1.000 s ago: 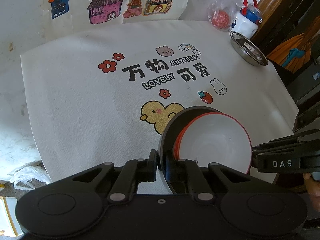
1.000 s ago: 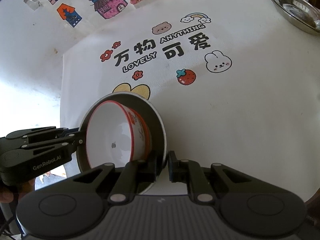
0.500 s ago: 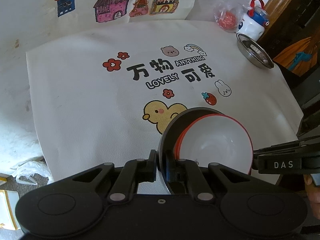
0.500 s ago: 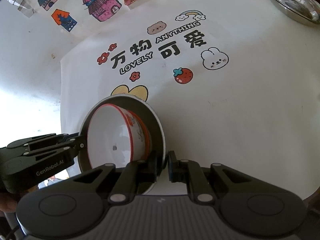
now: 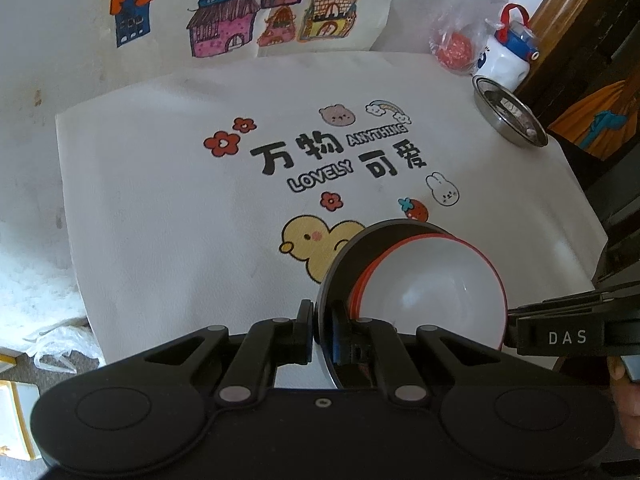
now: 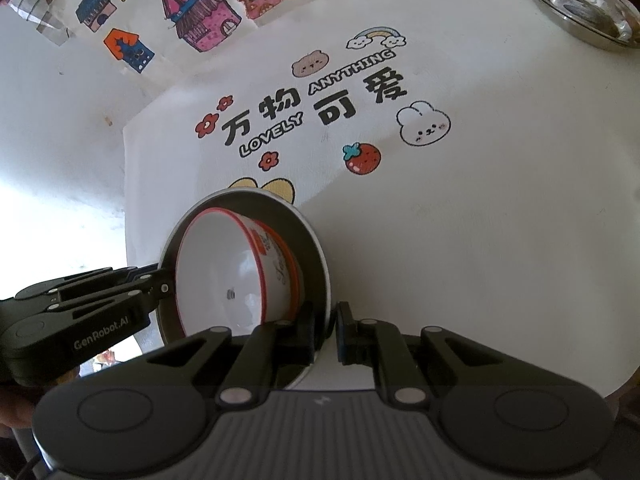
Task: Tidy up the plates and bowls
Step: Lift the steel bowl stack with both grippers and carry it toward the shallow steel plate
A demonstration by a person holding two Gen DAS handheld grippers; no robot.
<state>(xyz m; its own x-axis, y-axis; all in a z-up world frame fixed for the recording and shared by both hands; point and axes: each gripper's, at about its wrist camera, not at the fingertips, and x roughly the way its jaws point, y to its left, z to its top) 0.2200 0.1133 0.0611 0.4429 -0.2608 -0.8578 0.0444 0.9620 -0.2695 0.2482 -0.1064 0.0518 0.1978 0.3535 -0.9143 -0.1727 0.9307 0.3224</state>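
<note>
Left wrist — round metal plate (image 5: 340, 256) clamped, glossy bowl (image 5: 440, 292) inside.

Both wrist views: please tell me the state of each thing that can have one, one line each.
Dark plate: lifted, tilted, gripped at two rim points.
White bowl: inside the plate, tipped with it.
Left gripper: shut on plate rim.
Right gripper: shut on plate rim.
Steel dish: flat on the mat.

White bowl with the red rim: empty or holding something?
Empty: the white bowl shows only bare interior as it sits in the dark plate.
</note>
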